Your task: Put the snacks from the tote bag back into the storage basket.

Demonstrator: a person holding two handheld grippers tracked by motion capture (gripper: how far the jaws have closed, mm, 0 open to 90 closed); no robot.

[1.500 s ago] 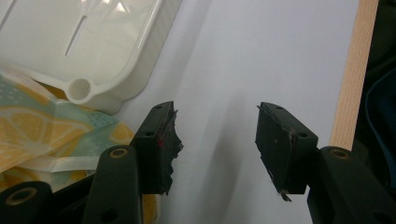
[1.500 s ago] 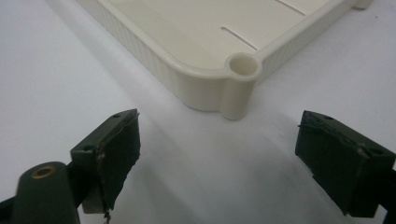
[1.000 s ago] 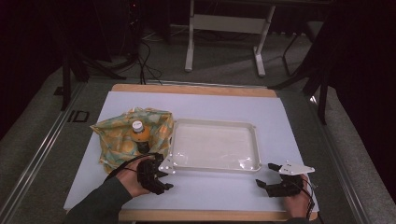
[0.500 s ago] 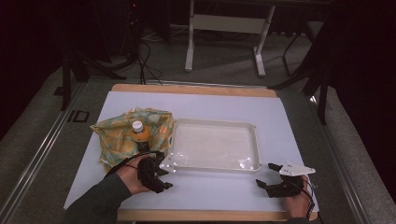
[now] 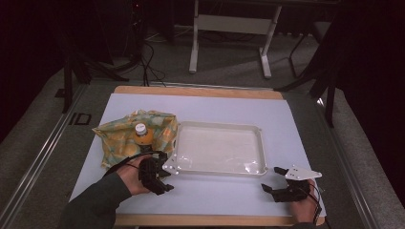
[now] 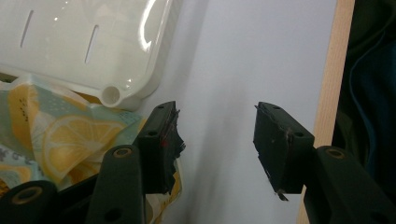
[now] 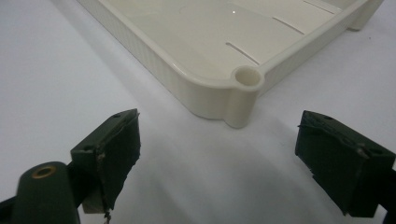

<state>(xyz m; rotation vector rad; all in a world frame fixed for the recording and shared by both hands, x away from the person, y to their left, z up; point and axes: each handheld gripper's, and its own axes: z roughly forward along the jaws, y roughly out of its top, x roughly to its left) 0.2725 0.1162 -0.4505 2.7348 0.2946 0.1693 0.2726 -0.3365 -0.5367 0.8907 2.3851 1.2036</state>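
A white plastic tray (image 5: pixel 261 148) lies in the middle of the pale mat. To its left is a lemon-print cloth (image 5: pixel 117 138) with a small orange bottle (image 5: pixel 141 133), white-capped, standing on it. My left gripper (image 5: pixel 166 179) is at the tray's near left corner. Its jaws have just been closing and are still open. In the left gripper view, bare mat lies between the jaws of this gripper (image 6: pixel 215 126), and one jaw overlaps the edge of the cloth (image 6: pixel 60 135) below the tray (image 6: pixel 126 88). My right gripper (image 7: pixel 217 135) is open, facing the tray's near right corner (image 7: pixel 243 79) and apart from it.
The table's wooden front edge (image 6: pixel 327 93) runs close beside the left gripper. Dark floor, cables and a metal stand's legs (image 5: pixel 229 24) lie beyond the table's far side. Bare mat (image 5: pixel 215 191) stretches between the two grippers along the front.
The left gripper's jaws stand a little closer together than before. Both hands have hardly shifted, and the tray, cloth and bottle are where they were.
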